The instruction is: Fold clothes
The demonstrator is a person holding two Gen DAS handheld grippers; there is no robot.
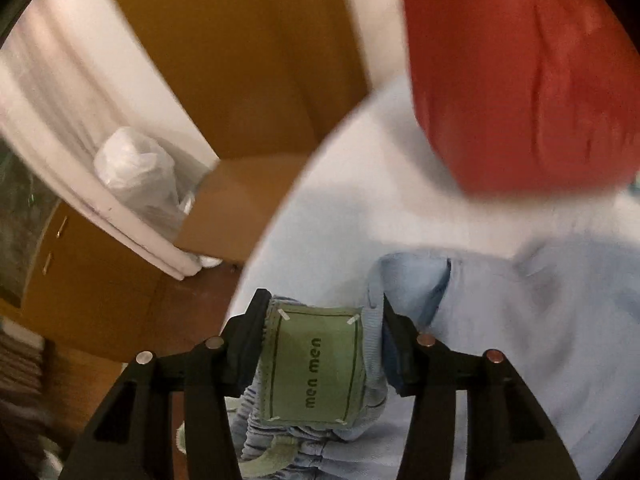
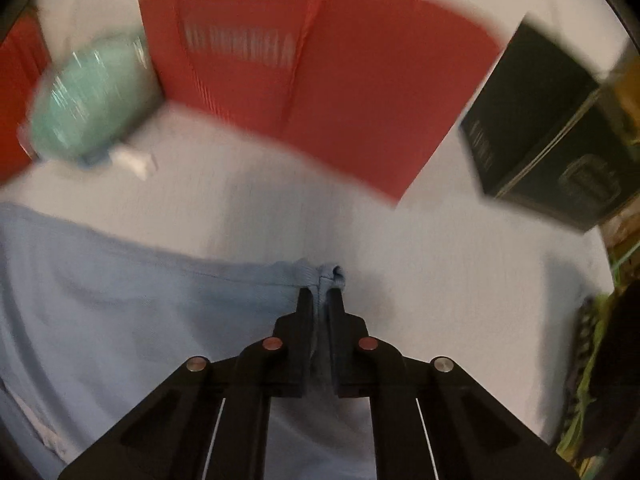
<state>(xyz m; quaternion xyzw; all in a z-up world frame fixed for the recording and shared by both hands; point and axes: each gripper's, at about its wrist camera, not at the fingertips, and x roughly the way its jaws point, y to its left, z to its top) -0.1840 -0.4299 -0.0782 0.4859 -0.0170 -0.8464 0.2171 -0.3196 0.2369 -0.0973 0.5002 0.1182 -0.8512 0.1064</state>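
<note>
A light blue garment (image 1: pixel 520 320) lies on the white table (image 1: pixel 340 200). Its gathered waistband carries a green patch (image 1: pixel 316 368) reading "men men". My left gripper (image 1: pixel 324 304) is closed on that waistband, with the patch bunched between its fingers near the table's edge. In the right wrist view the same light blue garment (image 2: pixel 120 300) spreads out to the left. My right gripper (image 2: pixel 321 292) is shut on its seamed corner, which pokes out just past the fingertips. Both views are blurred by motion.
A folded red garment (image 2: pixel 320 80) with white lettering lies at the back of the table (image 2: pixel 440 260); it shows as a red garment (image 1: pixel 520 80) at upper right. A teal bundle (image 2: pixel 88 100) sits back left, a dark box (image 2: pixel 540 128) back right. Off the table are a brown floor and a white plastic bag (image 1: pixel 136 168).
</note>
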